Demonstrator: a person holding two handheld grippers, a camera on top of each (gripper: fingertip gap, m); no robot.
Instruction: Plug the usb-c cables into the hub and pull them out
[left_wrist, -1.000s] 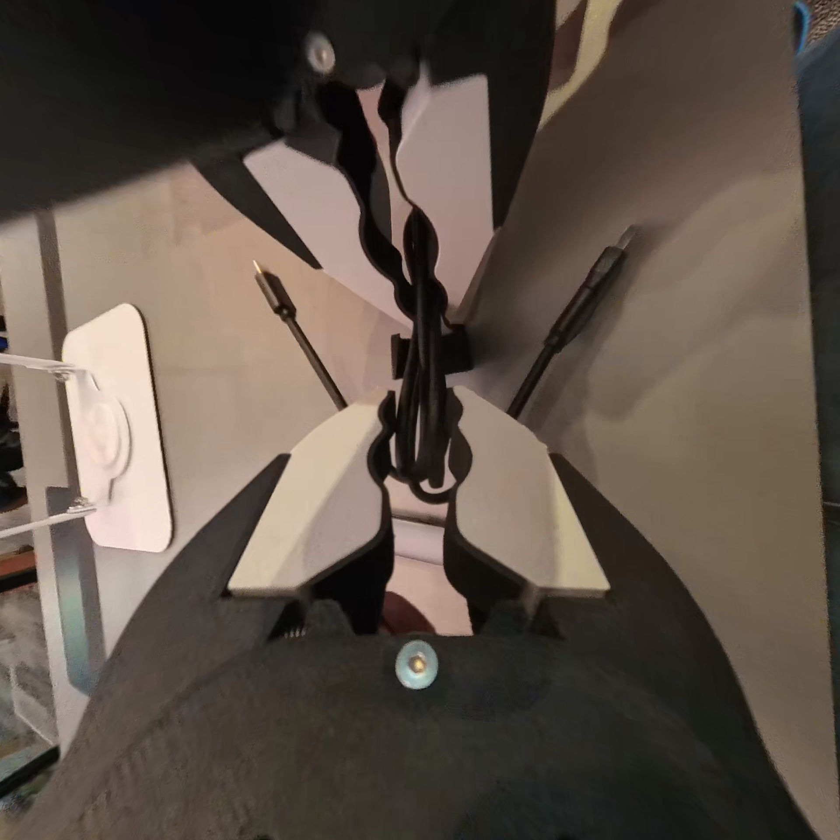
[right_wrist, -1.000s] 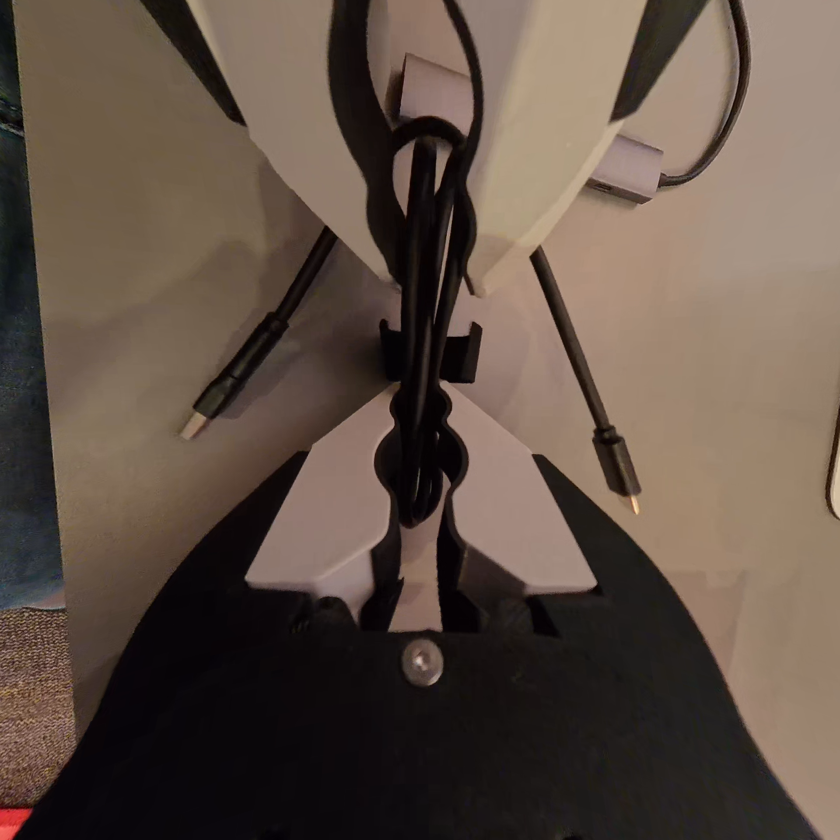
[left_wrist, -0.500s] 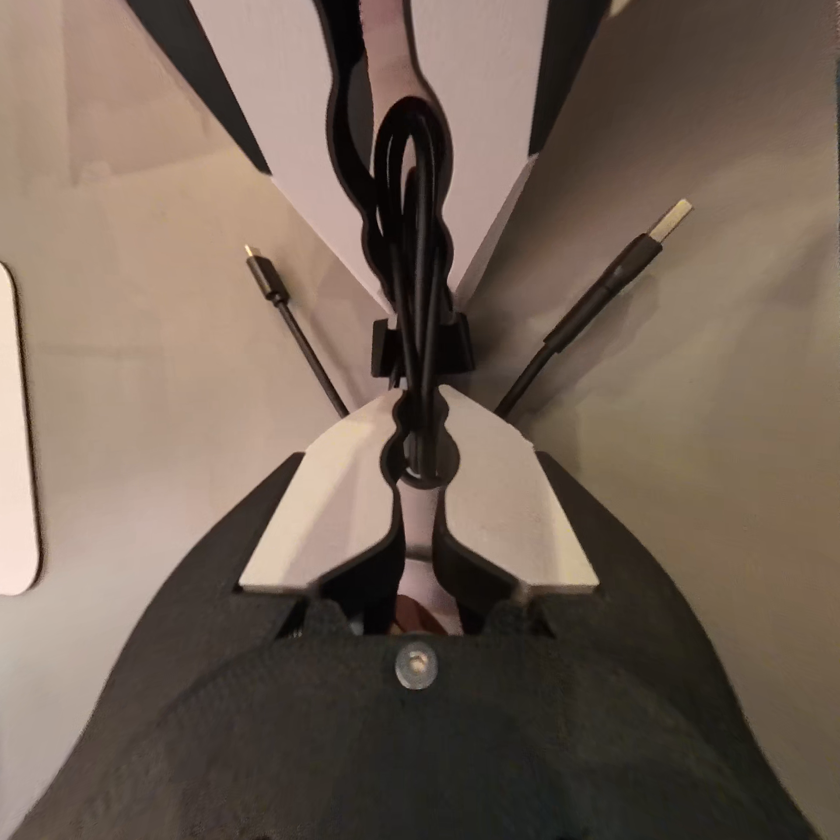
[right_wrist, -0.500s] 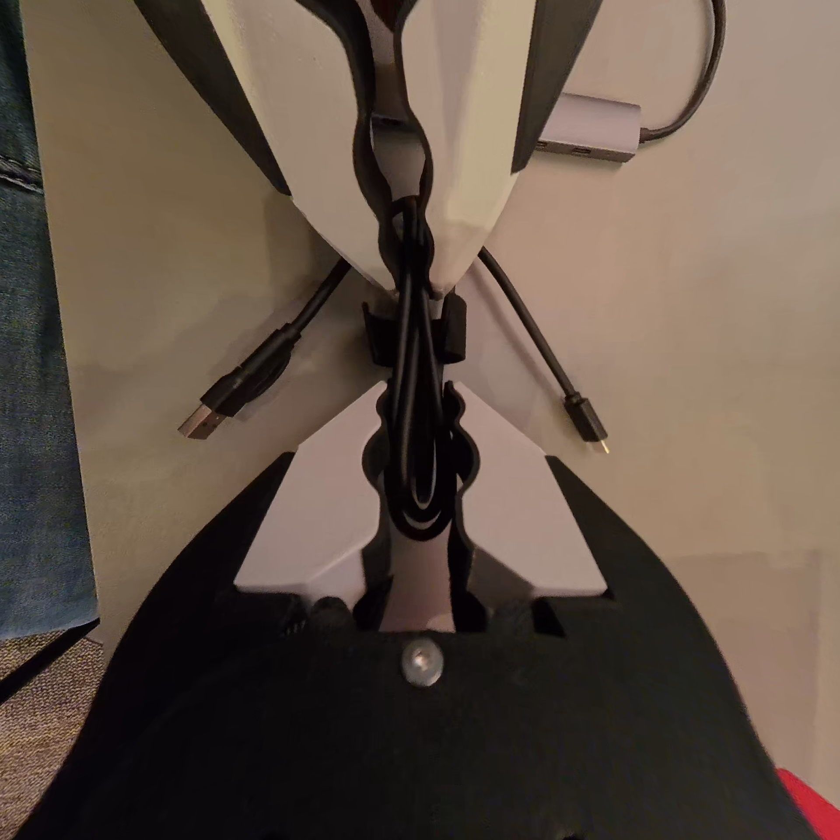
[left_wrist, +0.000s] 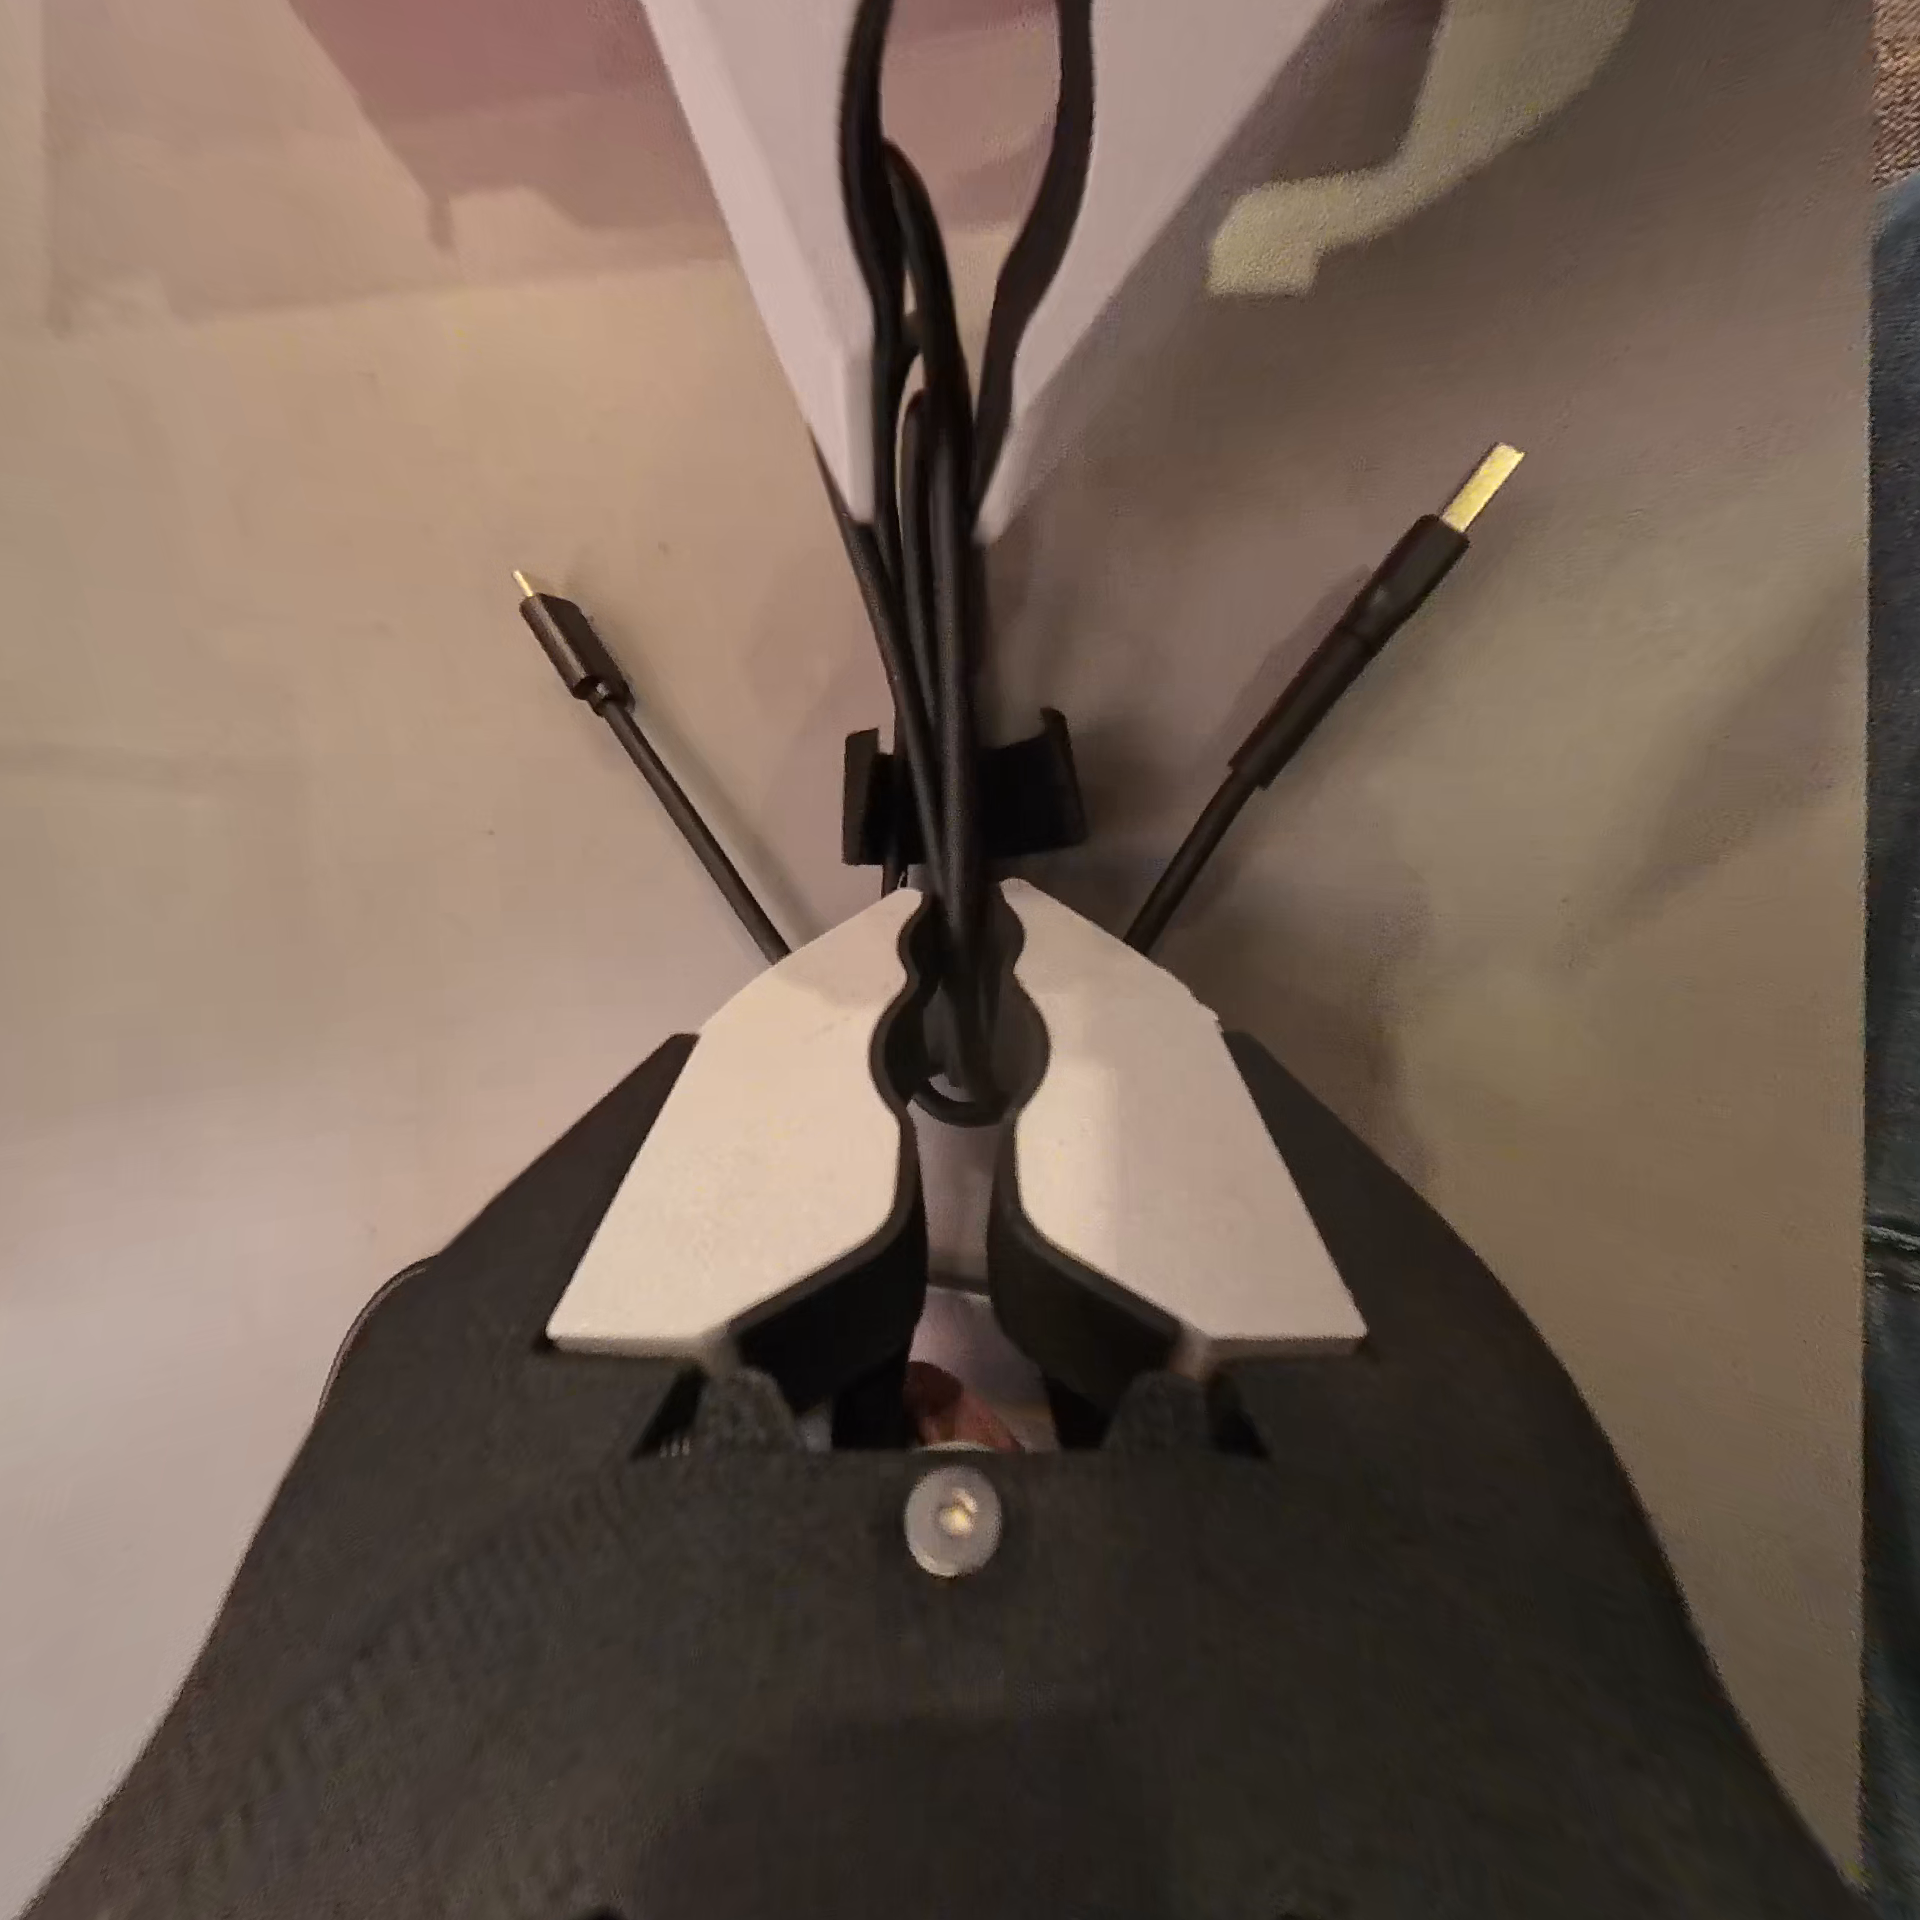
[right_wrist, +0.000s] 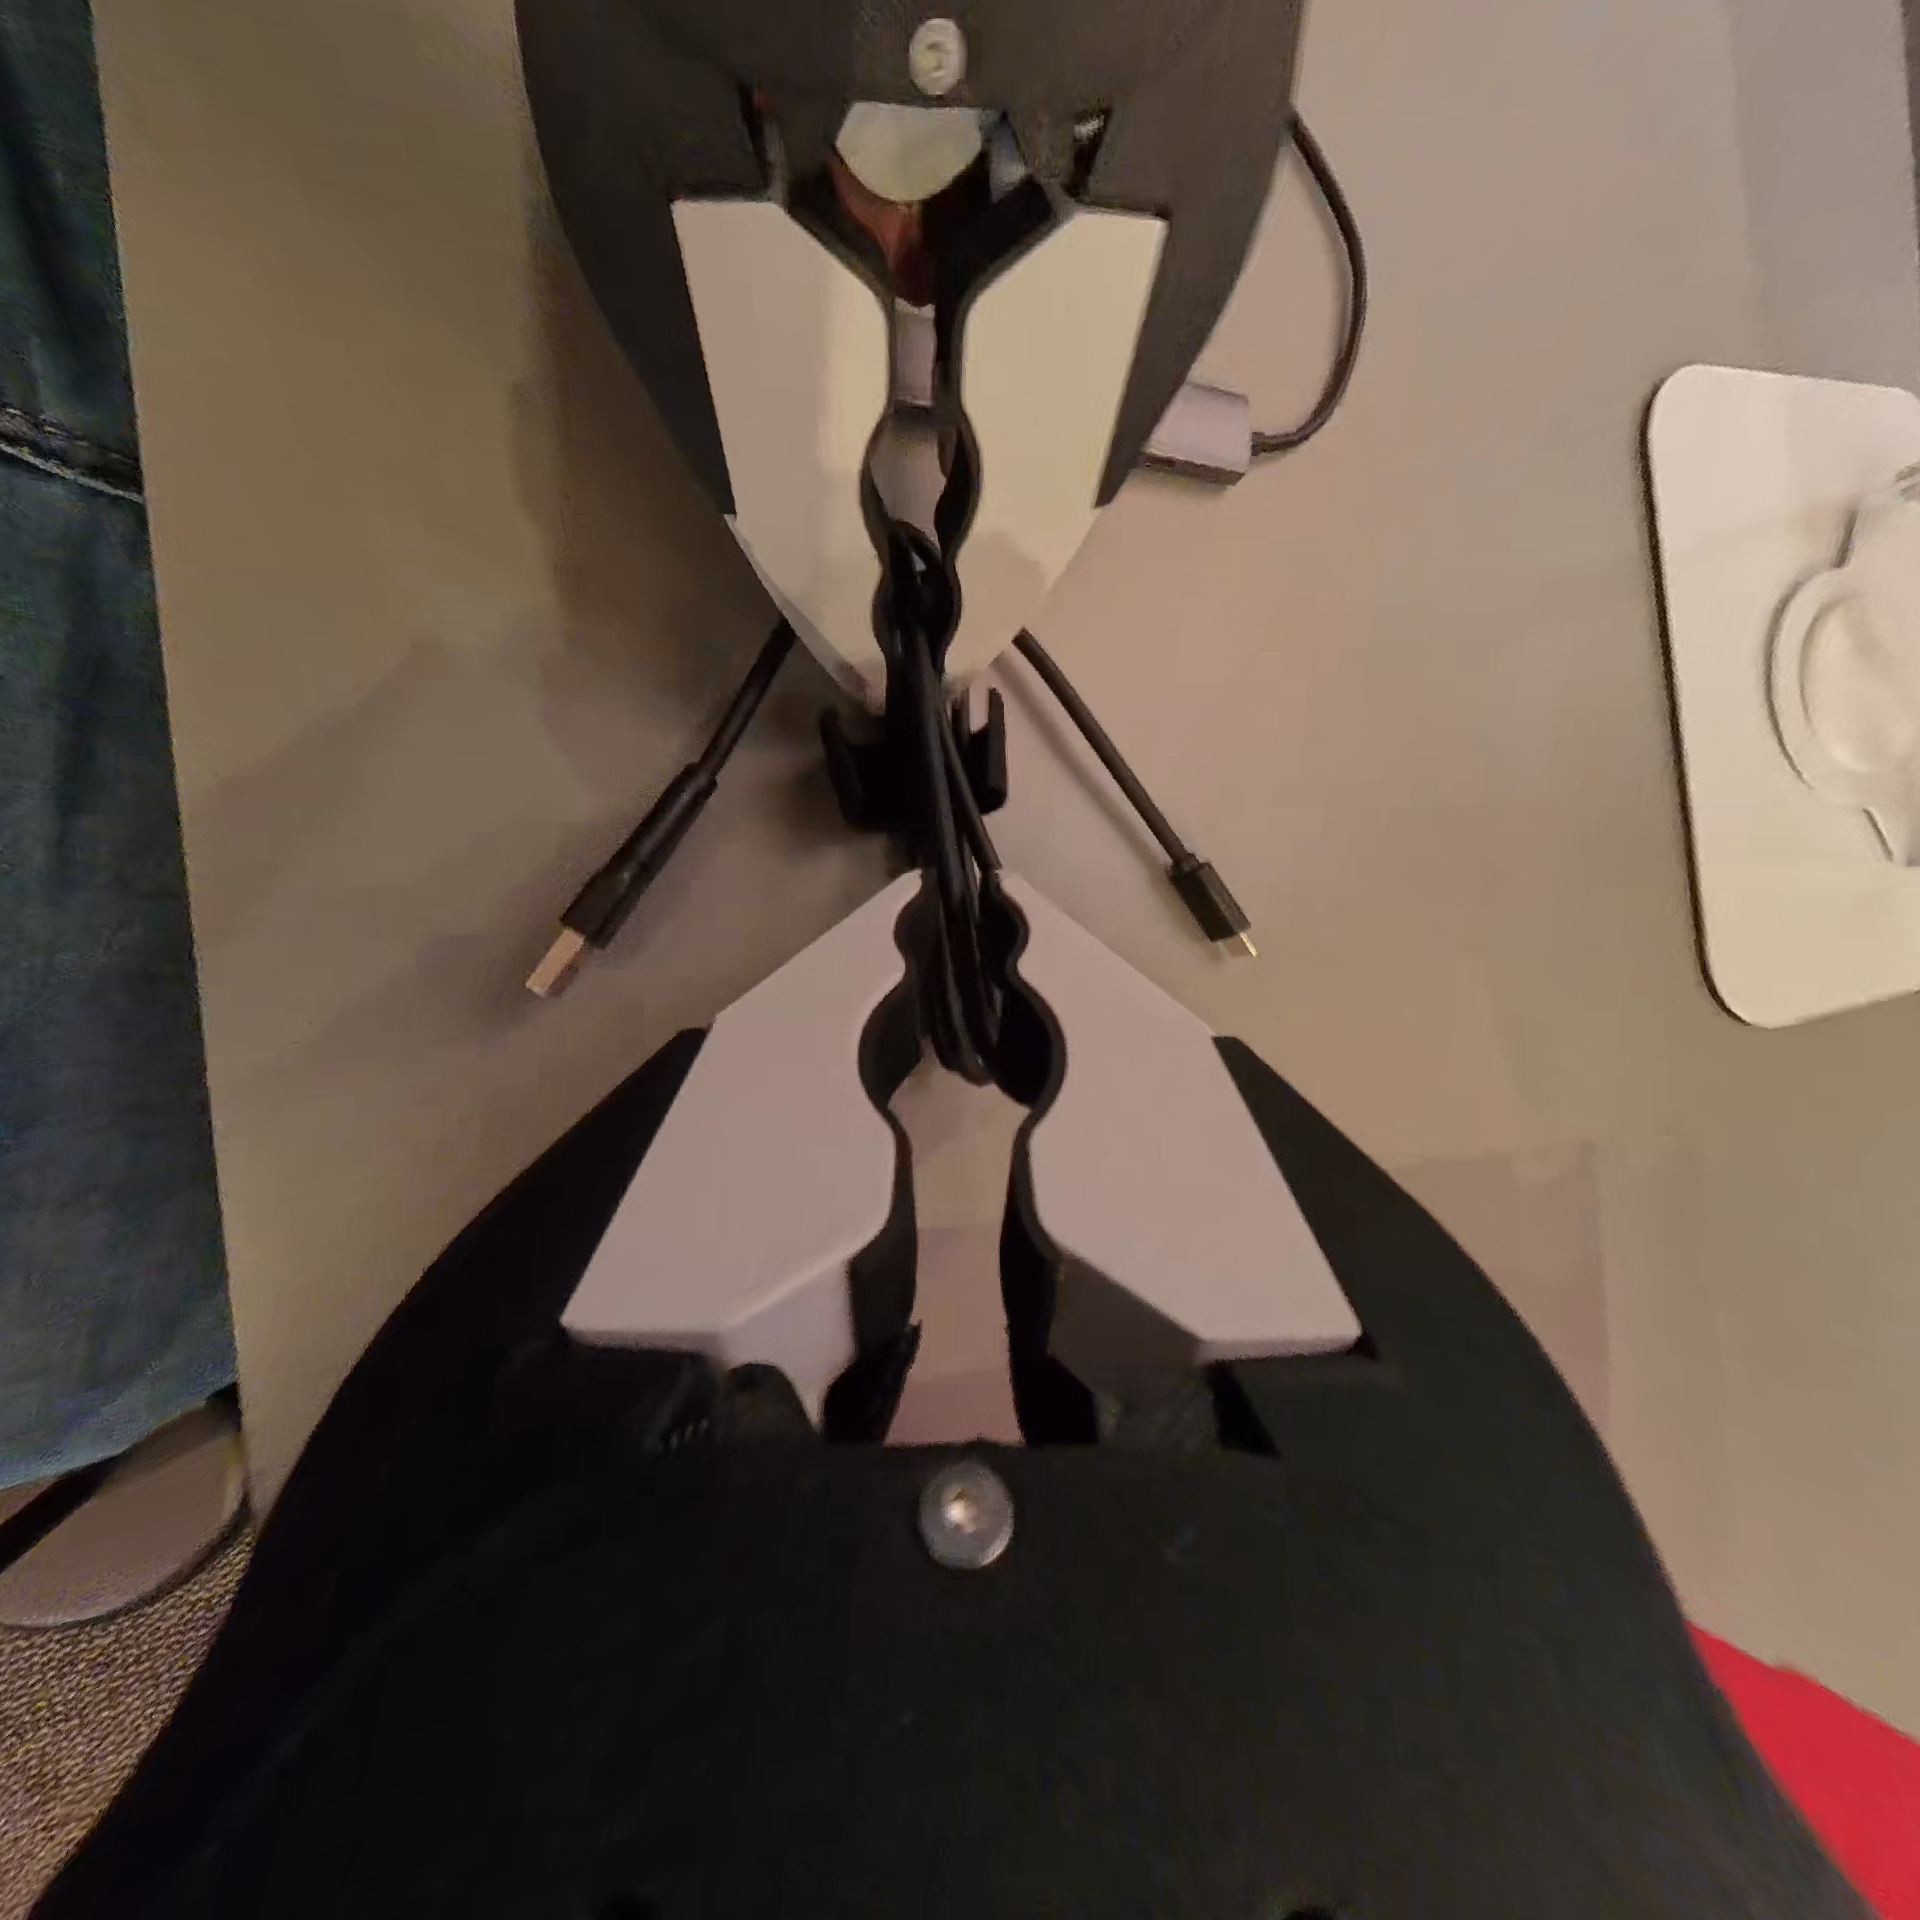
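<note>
A bundled black cable (left_wrist: 940, 644) with a black clip (left_wrist: 1049, 790) round its middle is held between both grippers above the table. My left gripper (left_wrist: 956, 904) is shut on one looped end. My right gripper (right_wrist: 961, 894) is shut on the other end (right_wrist: 951, 935). Each gripper faces the other: the right one shows at the top of the left wrist view (left_wrist: 914, 520), the left one in the right wrist view (right_wrist: 914, 665). A USB-C plug (left_wrist: 566, 649) (right_wrist: 1210, 904) and a USB-A plug (left_wrist: 1455, 520) (right_wrist: 582, 935) stick out sideways. The grey hub (right_wrist: 1205, 431) lies mostly hidden behind the left gripper.
The hub's own black lead (right_wrist: 1340, 270) curves off behind it. A white pad (right_wrist: 1766, 831) with a clear object on it lies at the right of the grey table (right_wrist: 1351, 1039). A person's jeans (right_wrist: 73, 727) stand past the table's left edge. Something red (right_wrist: 1829, 1766) shows at bottom right. My left gripper's tips are some 20 centimeters from the hub's own black lead (right_wrist: 1340, 270).
The two grippers have drawn apart along the bundle, both still gripping it. In the right wrist view the left gripper now looks farther off, and the white pad has come into view.
</note>
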